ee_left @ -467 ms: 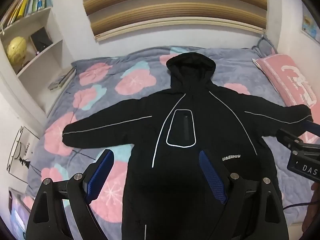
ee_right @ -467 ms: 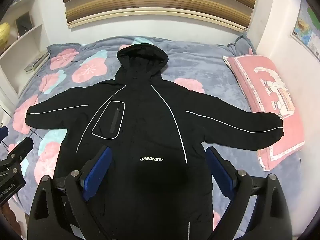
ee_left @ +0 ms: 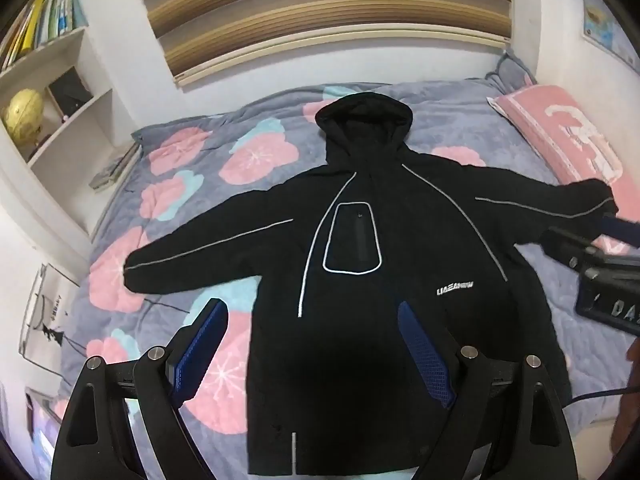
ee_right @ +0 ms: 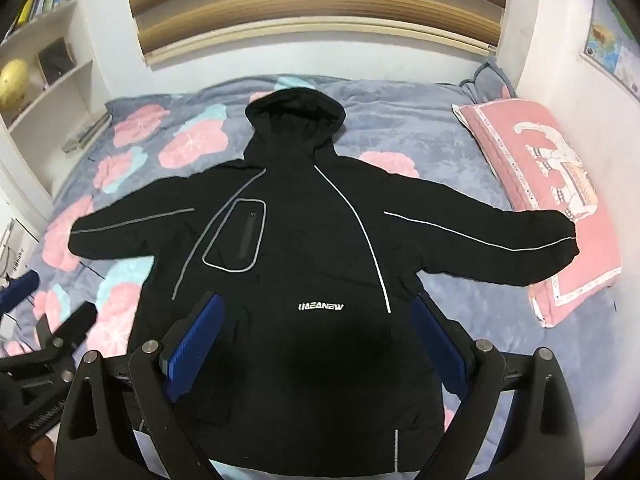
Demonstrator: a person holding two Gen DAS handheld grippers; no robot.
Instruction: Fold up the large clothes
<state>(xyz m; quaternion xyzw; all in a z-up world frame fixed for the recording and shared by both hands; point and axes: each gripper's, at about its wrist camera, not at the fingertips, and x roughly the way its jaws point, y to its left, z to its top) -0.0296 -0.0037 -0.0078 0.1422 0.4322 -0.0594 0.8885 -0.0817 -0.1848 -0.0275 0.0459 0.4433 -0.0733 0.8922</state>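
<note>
I am over a bed (ee_left: 460, 128) covered by a grey-blue quilt printed with pink and pale-blue flowers, its far edge against a white wall under a striped brown blind (ee_left: 320, 12). White shelves (ee_left: 60, 92) stand off the bed's left side, with books on the top level and a gold globe (ee_left: 22, 110) one level down, and a pink pillow (ee_right: 552, 184) lies along the bed's right edge by the wall. A black hooded jacket (ee_right: 312, 248) is spread flat on the quilt, front up, hood pointing toward the blind and hem toward me, with both sleeves stretched straight out to the sides. Thin reflective lines run down the chest and along each sleeve, one of them outlining a pocket on the chest, and a small white logo sits on the lower front. The cuff of the sleeve on the pillow side rests on the pillow. My left gripper (ee_left: 316, 354) hangs above the jacket's lower left part, its blue-padded fingers spread wide with nothing between them; one finger is over the quilt, the other over the black fabric. My right gripper (ee_right: 320, 350) hangs above the lower front near the logo, likewise spread wide and holding nothing. Each gripper shows at the edge of the other's view, blurred.
</note>
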